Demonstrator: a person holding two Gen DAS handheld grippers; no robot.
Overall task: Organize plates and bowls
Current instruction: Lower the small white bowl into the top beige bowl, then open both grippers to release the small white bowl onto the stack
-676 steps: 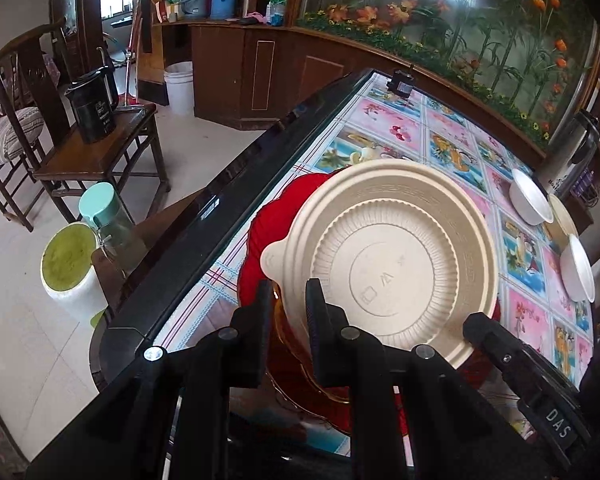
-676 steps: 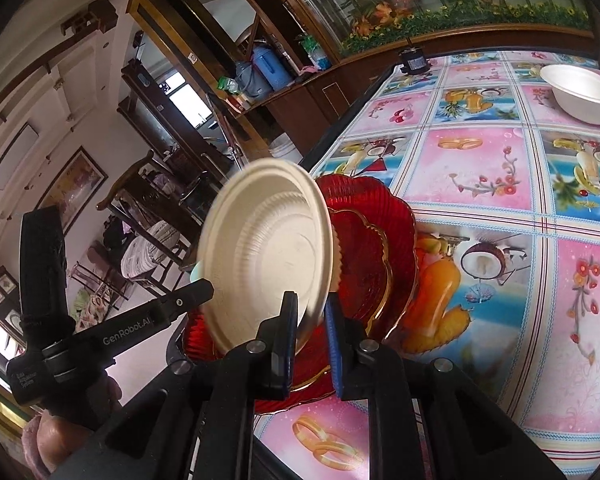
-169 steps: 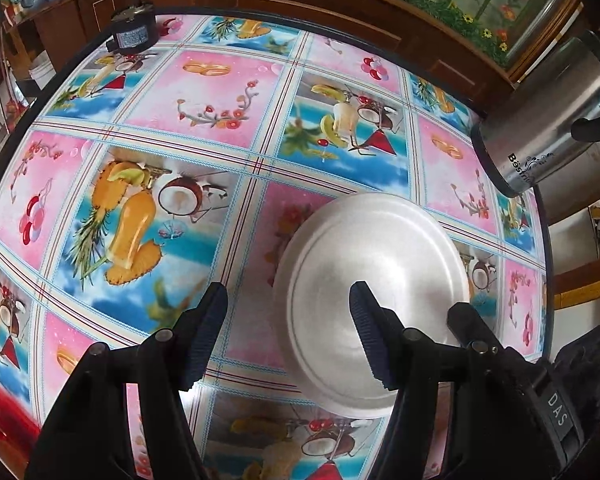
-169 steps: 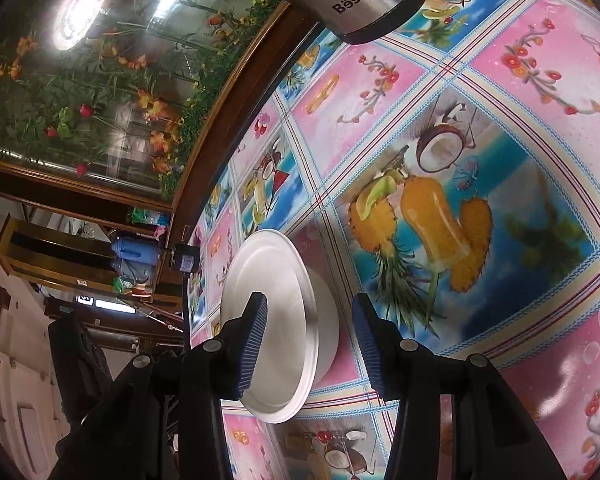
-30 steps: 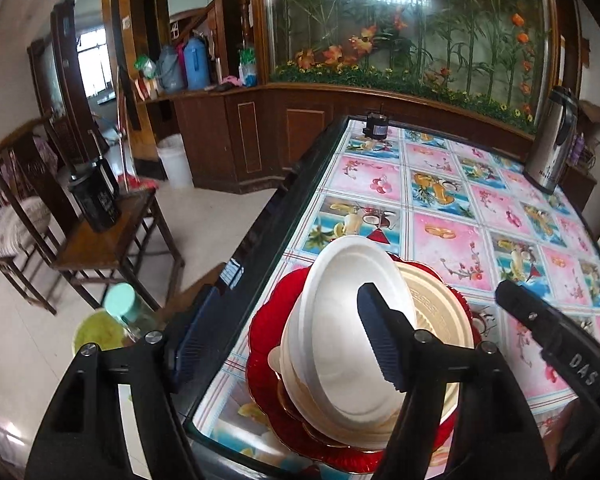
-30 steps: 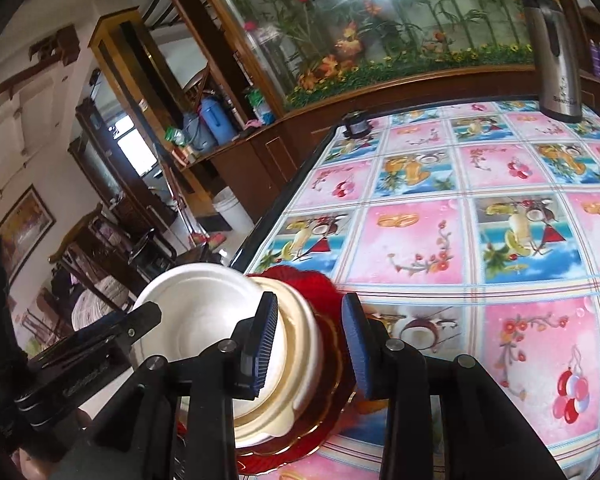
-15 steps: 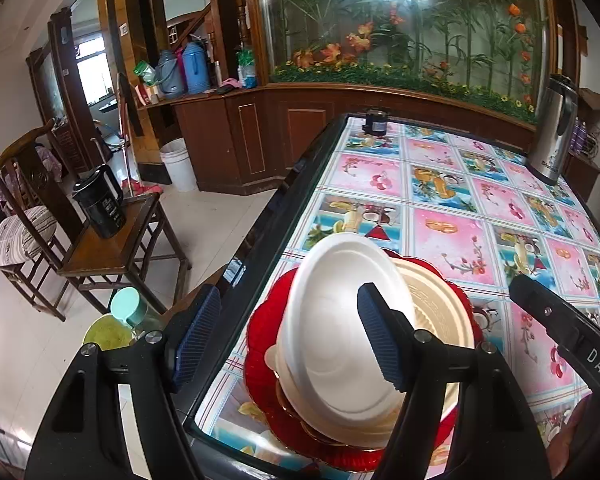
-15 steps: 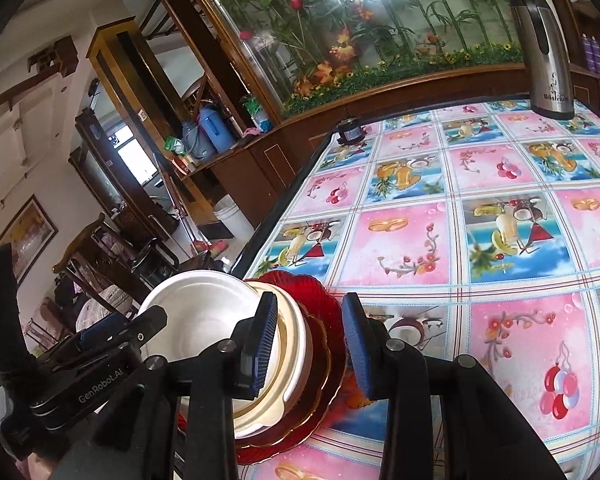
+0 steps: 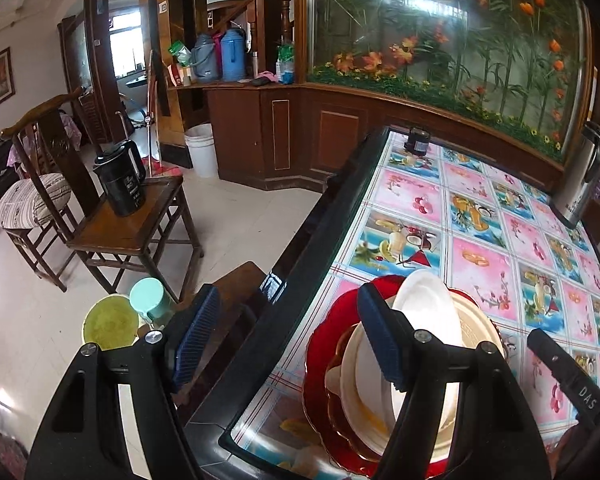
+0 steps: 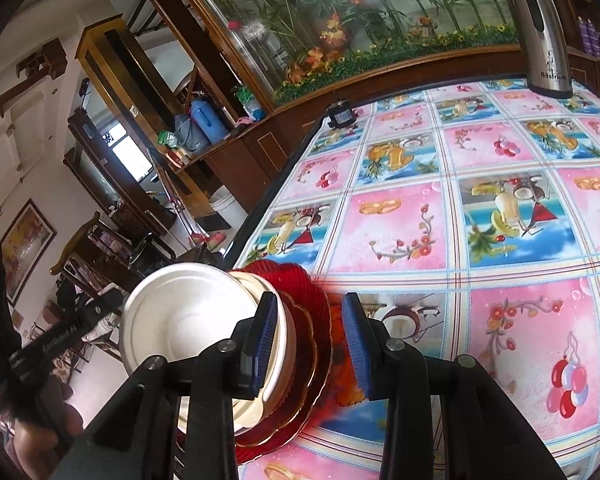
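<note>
A stack stands at the table's near left corner: red scalloped plates (image 9: 326, 344) at the bottom, a cream plate (image 9: 476, 320) on them, and a white bowl (image 9: 428, 312) on top. The stack also shows in the right wrist view, with the white bowl (image 10: 180, 312) above the cream plate (image 10: 278, 334) and red plates (image 10: 300, 280). My left gripper (image 9: 288, 338) is open and empty, over the table's left edge beside the stack. My right gripper (image 10: 310, 344) is open and empty, just right of the stack.
A floral tablecloth (image 10: 460, 208) covers the table. A steel thermos (image 10: 540, 28) and a small dark jar (image 10: 340, 114) stand at the far side. Left of the table are a wooden chair with a black kettle (image 9: 120, 184) and a green stool (image 9: 108, 322).
My left gripper has shifted left, off the bowl toward the table edge. My right gripper has drawn slightly back from the stack. The bowl stays on the stack.
</note>
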